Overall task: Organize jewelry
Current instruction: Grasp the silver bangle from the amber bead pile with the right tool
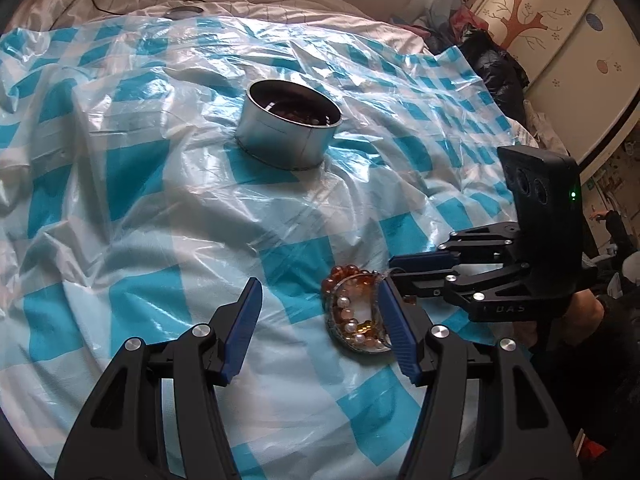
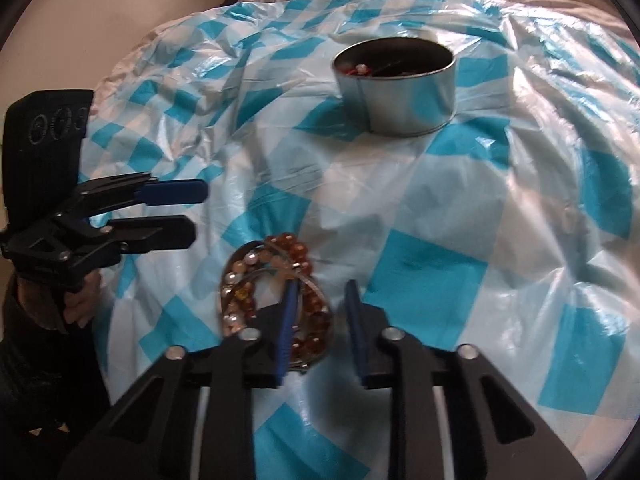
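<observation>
A pile of amber and pearl bead bracelets (image 1: 354, 312) lies in a small shallow dish on the blue-and-white checked plastic sheet; it also shows in the right wrist view (image 2: 256, 284). A round metal tin (image 1: 289, 124) holding other jewelry stands farther back, and shows in the right wrist view (image 2: 398, 88). My left gripper (image 1: 320, 292) is open and empty, its right finger beside the dish. My right gripper (image 2: 322, 286) is open, its left finger resting over the bracelets and the dish rim. It shows from the side in the left wrist view (image 1: 394, 268).
The checked plastic sheet (image 1: 160, 208) covers a soft, wrinkled bed. A round lid (image 1: 185, 11) lies on the bedding behind it. Dark bags and clothes (image 1: 496, 64) are piled at the far right next to a painted wardrobe.
</observation>
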{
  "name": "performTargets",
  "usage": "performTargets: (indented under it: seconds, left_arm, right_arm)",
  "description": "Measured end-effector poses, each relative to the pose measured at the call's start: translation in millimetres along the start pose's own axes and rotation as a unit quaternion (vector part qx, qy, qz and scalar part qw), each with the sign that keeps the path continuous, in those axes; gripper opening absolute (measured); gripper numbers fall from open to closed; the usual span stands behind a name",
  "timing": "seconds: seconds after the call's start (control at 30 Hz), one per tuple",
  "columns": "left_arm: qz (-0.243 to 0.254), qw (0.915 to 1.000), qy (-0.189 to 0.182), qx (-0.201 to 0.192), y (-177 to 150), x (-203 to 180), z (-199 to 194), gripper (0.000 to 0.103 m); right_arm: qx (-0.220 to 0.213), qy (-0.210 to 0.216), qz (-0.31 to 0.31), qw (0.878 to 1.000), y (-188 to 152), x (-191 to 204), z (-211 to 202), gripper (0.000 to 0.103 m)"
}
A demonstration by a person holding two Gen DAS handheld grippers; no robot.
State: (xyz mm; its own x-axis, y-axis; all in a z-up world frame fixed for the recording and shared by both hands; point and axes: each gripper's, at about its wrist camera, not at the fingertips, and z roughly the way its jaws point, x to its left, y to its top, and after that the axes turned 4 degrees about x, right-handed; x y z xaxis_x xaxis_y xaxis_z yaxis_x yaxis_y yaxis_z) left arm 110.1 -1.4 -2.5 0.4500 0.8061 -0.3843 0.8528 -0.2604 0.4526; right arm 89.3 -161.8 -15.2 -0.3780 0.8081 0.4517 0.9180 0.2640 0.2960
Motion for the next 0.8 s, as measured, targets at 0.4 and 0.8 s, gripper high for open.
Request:
performTargets:
  seconds: [0.4, 0.8]
  left_arm:
    - [0.032, 0.9990, -0.008, 0.029, -6.2, -18.2, 21.1, 0.057]
    - [0.055, 0.9978, -0.009, 0.035, -8.4, -29.8, 29.2, 0.044]
  right_arm:
    - [-0.032, 0.001, 0.020, 0.999, -8.0, -14.1, -24.8, 0.005]
    - [-0.033, -0.036, 0.055, 0.997, -7.5, -42.4, -29.9, 0.005]
